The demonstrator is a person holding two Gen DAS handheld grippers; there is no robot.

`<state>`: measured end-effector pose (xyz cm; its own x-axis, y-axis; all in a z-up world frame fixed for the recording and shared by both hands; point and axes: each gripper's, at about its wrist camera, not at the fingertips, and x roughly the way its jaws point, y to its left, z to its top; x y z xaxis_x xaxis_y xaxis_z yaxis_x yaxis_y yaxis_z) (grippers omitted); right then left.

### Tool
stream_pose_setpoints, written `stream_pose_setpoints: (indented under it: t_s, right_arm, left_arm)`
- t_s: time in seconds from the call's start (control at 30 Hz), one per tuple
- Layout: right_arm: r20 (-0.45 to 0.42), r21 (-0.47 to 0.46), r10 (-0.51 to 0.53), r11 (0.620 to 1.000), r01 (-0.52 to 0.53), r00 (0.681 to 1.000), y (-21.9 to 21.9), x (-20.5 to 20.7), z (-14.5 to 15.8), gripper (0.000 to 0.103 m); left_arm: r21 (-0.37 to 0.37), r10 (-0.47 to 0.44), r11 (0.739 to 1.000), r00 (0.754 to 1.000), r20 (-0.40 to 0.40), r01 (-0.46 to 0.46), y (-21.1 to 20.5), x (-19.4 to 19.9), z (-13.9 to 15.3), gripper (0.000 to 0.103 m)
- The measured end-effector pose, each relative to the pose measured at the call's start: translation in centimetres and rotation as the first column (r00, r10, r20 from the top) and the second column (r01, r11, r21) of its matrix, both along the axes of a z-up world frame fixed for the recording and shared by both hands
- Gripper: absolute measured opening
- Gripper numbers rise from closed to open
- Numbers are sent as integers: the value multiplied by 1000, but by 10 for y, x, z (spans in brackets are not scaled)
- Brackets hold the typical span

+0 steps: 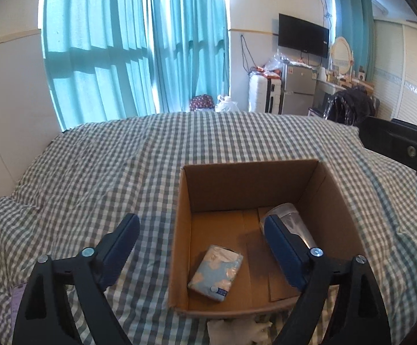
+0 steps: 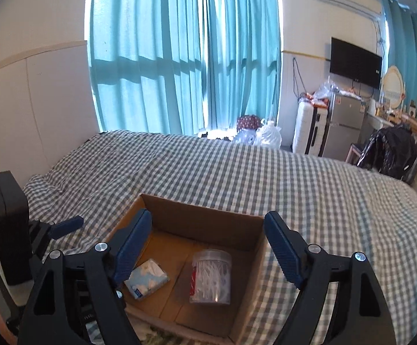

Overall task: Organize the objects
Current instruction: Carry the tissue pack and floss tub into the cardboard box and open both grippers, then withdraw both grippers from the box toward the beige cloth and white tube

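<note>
Both grippers, left gripper (image 1: 201, 230) and right gripper (image 2: 208, 227), are hovering wide open and empty over the cardboard box (image 2: 205, 215); a careless descent risks toppling the cotton swab jar (image 2: 210, 277) onto the tissue pack (image 2: 147, 279).

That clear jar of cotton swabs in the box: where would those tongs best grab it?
Around the round body of the clear jar, coming straight down from above: the cardboard box walls block any sideways approach. It stands upright, so its curved sides are free.
</note>
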<state>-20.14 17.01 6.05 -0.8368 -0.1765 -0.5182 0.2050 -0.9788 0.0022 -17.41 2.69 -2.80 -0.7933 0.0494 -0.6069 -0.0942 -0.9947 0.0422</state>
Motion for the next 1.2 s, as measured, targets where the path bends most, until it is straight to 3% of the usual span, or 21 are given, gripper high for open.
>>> stream_pose_setpoints:
  t_s: [0.23,0.43,0.73,0.9,1.1,1.2]
  right_arm:
    - [-39,20,-11,1000,12,999,10,62,30,81]
    - [-9,37,7,999,-7,1000,9,106,17,81]
    - [111,42,8,999,-13,994,10,142,-40,81]
    - [210,63,15,998,-29,978,5,151,-87,81]
    - [309,99,32,993,-65,951,-4,148,-128,65]
    - [355,109,47,990,-91,934,-10,145,-144,56]
  left_arm:
    - [-28,41,999,996,-76,-44,-12,44,33,103]
    - [-53,61,997,995,-74,-65,-20,80,31,103]
    - [-42,96,995,995,34,-95,-38,127,-22,103]
    - [-52,100,994,989,113,-95,-40,147,-61,103]
    - [-87,77,994,970,230,-58,-30,154,-104,103]
    - [-109,59,993,970,236,-34,-22,157,-111,102]
